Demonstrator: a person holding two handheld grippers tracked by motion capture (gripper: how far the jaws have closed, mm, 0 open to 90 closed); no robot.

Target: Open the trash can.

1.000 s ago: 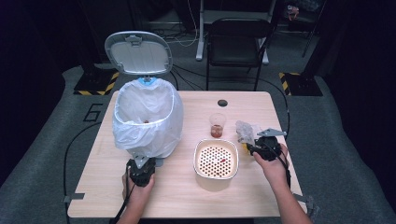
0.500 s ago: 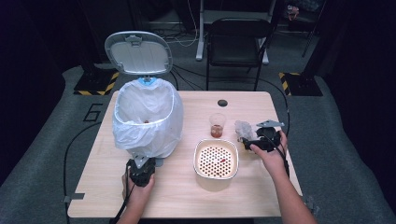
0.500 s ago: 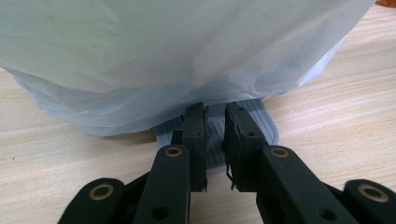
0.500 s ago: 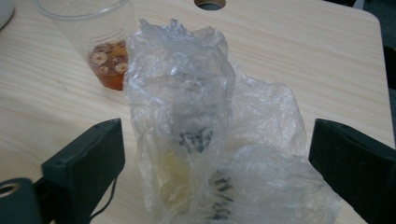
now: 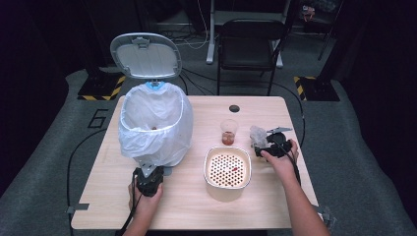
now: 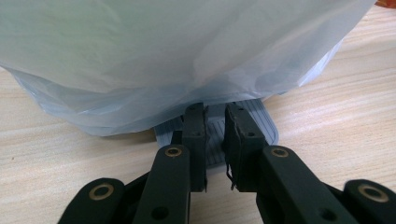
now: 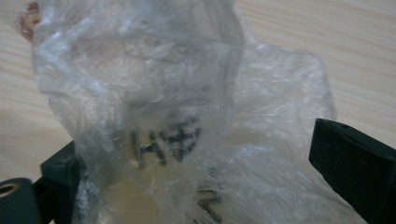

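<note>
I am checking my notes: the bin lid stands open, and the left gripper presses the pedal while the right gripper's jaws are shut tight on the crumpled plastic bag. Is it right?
Not quite. The right gripper view shows the right gripper with jaws wide apart around the crumpled plastic bag, not shut tight. The rest stands.

I see bare tabletop point(image 5: 196, 206) along near edge, passable. Bin point(image 5: 155, 125) blocks left half; colander point(image 5: 227, 168) and cup point(image 5: 228, 132) crowd centre; crumpled plastic wrapper point(image 5: 257, 135) sits right.

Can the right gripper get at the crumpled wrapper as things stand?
Probably yes. The right gripper is right at the wrapper; its jaws stand wide, having just been opening, with the clear plastic between them and nothing blocking. The cup and strainer bowl sit off to the side.
</note>
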